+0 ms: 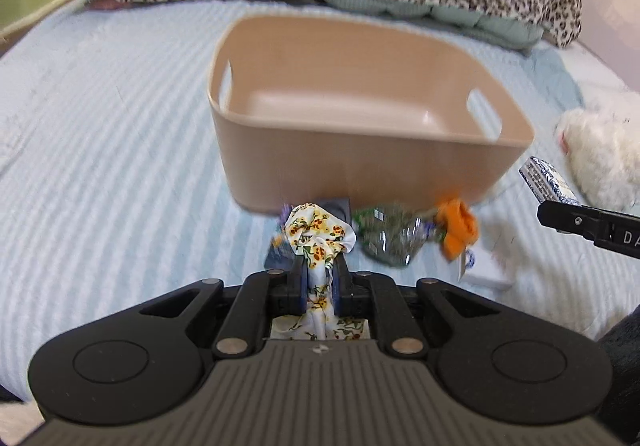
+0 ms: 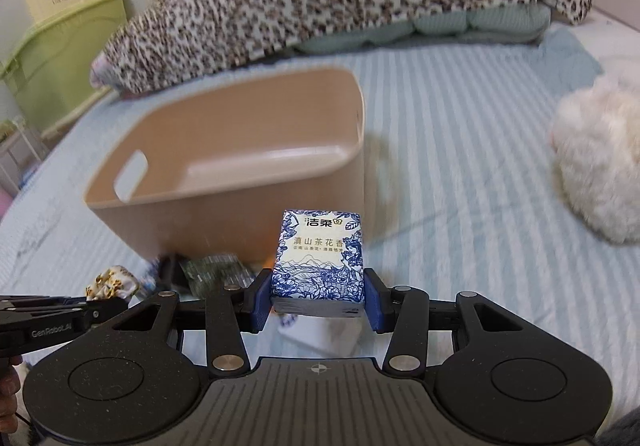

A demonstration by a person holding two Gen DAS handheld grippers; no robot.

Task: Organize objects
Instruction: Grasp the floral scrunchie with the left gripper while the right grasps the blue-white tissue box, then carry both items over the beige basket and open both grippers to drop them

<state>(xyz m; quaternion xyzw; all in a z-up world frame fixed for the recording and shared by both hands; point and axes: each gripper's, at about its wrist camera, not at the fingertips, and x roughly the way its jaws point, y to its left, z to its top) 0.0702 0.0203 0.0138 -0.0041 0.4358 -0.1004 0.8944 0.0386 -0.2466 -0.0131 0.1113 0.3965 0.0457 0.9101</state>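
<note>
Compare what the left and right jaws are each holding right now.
The left gripper pinches a soft, crumpled floral cloth; the right gripper clamps a rigid, boxy blue-and-white tissue pack. The cloth bunches up irregularly; the pack stands squarely upright. Both are lifted near the empty beige bin.

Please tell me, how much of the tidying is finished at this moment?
Nothing looks done: the beige bin holds nothing. In hand: the left gripper clamps a floral cloth, the right gripper a tissue pack. Left on the bed: a green packet and an orange item.
</note>
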